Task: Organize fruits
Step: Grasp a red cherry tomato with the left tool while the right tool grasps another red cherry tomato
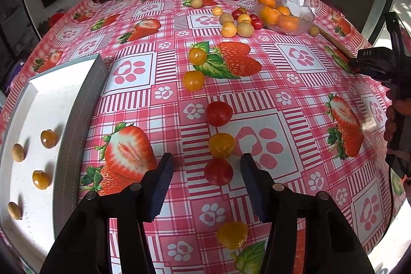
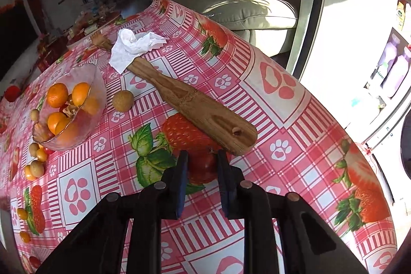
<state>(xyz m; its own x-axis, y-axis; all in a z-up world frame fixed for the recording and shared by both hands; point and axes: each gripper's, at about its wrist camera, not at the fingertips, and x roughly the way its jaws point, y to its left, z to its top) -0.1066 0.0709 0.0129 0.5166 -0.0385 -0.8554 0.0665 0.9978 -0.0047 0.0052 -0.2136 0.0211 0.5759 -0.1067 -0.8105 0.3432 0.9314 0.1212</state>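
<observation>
L gripper (image 1: 206,166) wide open, red tomato (image 1: 218,172) btwn jaws, untouched. R gripper (image 2: 201,158) clamped on red fruit (image 2: 201,167), pads touching.

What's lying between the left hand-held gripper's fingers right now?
In the left wrist view, a red cherry tomato lies on the tablecloth between the open left hand-held gripper's fingers, not yet gripped.

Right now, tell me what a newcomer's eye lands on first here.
The loud pink strawberry-print tablecloth fills both views. Red and yellow cherry tomatoes line up ahead of the open left gripper, and a glass bowl of oranges sits far left in the right view. The right gripper holds a red tomato.
</observation>
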